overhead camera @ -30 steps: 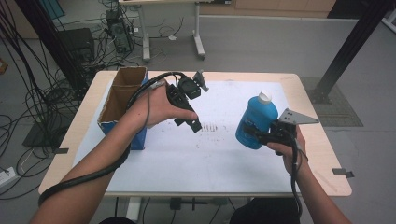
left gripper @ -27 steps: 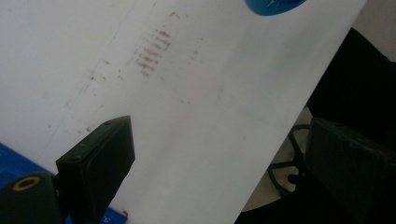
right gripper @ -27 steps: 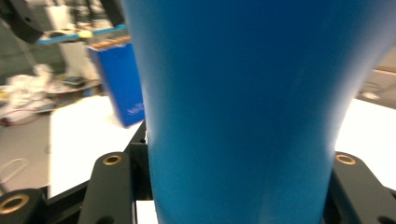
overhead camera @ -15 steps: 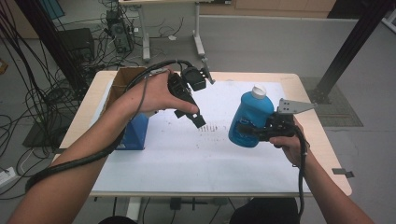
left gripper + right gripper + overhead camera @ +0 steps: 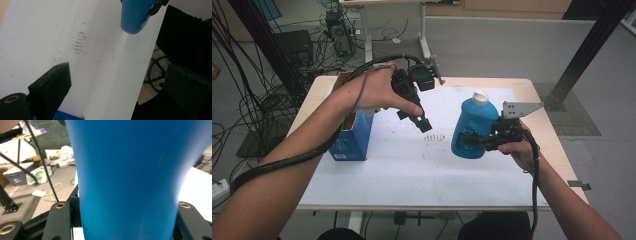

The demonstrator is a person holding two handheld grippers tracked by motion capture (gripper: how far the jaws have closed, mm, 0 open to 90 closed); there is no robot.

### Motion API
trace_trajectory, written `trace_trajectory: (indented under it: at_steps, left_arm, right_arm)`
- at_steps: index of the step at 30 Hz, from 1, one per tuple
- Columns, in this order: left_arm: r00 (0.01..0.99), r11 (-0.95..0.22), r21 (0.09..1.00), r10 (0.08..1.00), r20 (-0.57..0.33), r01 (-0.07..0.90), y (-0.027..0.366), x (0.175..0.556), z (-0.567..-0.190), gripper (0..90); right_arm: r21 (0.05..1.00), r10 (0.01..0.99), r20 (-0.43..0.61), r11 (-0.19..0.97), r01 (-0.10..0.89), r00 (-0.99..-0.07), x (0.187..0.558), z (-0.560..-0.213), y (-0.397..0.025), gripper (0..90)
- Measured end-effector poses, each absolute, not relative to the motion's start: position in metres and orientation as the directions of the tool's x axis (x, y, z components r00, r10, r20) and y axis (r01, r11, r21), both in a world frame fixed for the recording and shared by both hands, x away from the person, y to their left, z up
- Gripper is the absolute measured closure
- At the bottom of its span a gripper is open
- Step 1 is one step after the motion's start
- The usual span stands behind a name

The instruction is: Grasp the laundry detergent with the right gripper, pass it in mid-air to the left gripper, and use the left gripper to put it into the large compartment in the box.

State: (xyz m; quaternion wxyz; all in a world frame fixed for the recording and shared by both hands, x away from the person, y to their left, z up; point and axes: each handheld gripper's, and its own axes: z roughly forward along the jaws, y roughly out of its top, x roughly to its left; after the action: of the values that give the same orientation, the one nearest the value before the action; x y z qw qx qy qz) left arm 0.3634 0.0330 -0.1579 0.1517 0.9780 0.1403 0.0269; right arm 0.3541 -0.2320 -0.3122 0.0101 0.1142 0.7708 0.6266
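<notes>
1. My right claw point(image 5: 484, 141) is pinching the blue bottle point(image 5: 473, 129). In the right gripper view the two black jaws press on both sides of its smooth blue body point(image 5: 130, 180).
2. The bottle is up in the air, off the table point(image 5: 492, 90), over the white sheet point(image 5: 412, 165) toward the right edge. It tilts a bit, with its white cap point(image 5: 480, 97) on top.
3. My left claw point(image 5: 414, 115) is up in the air too, over the sheet near the far left side. Its jaws are spread and hold nothing, as the left gripper view shows.
4. What could go wrong: the bottle is smooth and round, so I think it could slip down out of the jaws if the squeeze gets loose. If I tip it more, it could swing and drop on the table.
5. The left claw is near the blue box point(image 5: 353, 137) at the left edge. If I lower it carelessly, I could bump the box.
6. What changed from a second ago: the bottle stood lower and farther right, and now it has come up and in toward the middle. The left claw has lifted up from near the box.
</notes>
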Motion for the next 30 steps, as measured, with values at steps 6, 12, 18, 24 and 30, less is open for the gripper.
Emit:
trace_trajectory:
  at_steps: [6,12,18,24,30]
  left_arm:
    - [0.977,-0.937,0.286,0.214,0.014,0.201,0.026,0.358,-0.155,8.3]
    - [0.984,-0.948,0.269,0.180,0.015,0.169,0.016,0.354,-0.156,8.4]
    - [0.988,-0.946,0.289,0.156,0.015,0.145,0.008,0.352,-0.154,8.5]
    - [0.990,-0.948,0.291,0.142,0.018,0.131,0.001,0.349,-0.153,8.5]
    - [0.992,-0.950,0.290,0.125,0.018,0.114,-0.004,0.348,-0.155,8.6]
  right_arm:
    - [0.967,0.126,0.108,0.218,0.134,-0.986,0.352,-0.309,-0.219,44.2]
    - [0.965,0.076,0.108,0.232,0.123,-0.991,0.350,-0.309,-0.209,44.2]
    - [0.966,0.049,0.109,0.230,0.117,-0.993,0.349,-0.309,-0.204,44.1]
    - [0.966,0.017,0.100,0.236,0.101,-0.995,0.349,-0.307,-0.196,44.2]
    - [0.966,-0.014,0.087,0.246,0.081,-0.996,0.348,-0.304,-0.187,44.1]
